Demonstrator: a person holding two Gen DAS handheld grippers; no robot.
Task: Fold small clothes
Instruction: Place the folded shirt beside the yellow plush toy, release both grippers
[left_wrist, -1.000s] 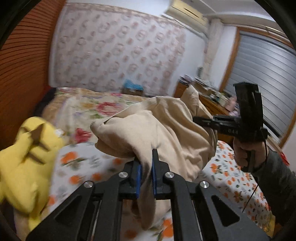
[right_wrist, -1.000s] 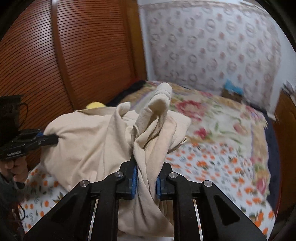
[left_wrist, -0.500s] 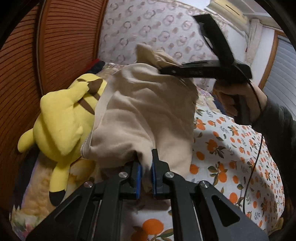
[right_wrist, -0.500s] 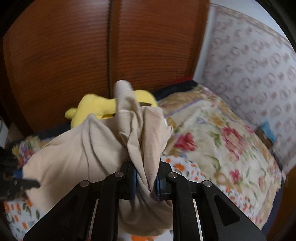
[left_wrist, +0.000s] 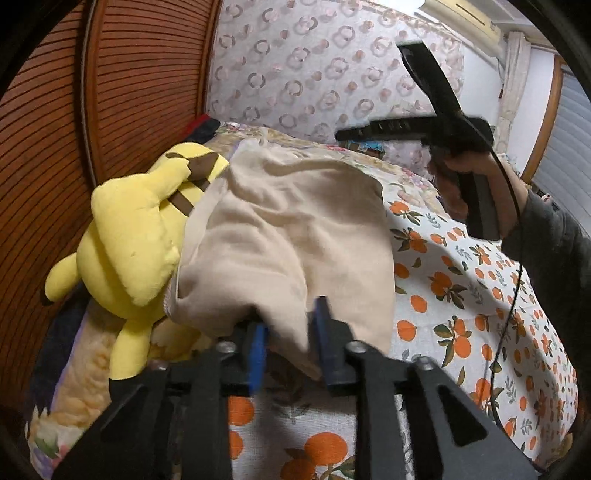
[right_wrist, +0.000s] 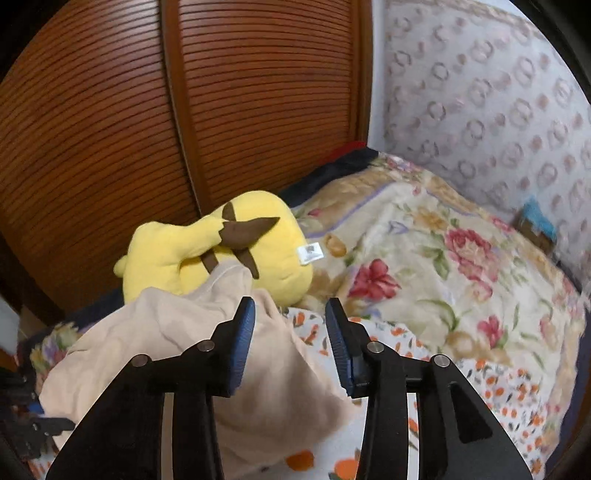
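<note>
Lying bunched on the bed (left_wrist: 461, 295) against the plush (left_wrist: 136, 229), the cloth (left_wrist: 295, 229) is draped between the parted left gripper (left_wrist: 288, 332), the right gripper (right_wrist: 290, 332) spread empty above, so the fold could be dragged askew.

The soft beige cloth (left_wrist: 295, 236) covered the near side of the yellow plush toy (left_wrist: 136, 236) and hid part of the orange-print bed sheet (left_wrist: 461, 295). The far flowery blanket (right_wrist: 424, 251) looked blurry. The small blue box (right_wrist: 537, 221) was too blurry to tell.
</note>
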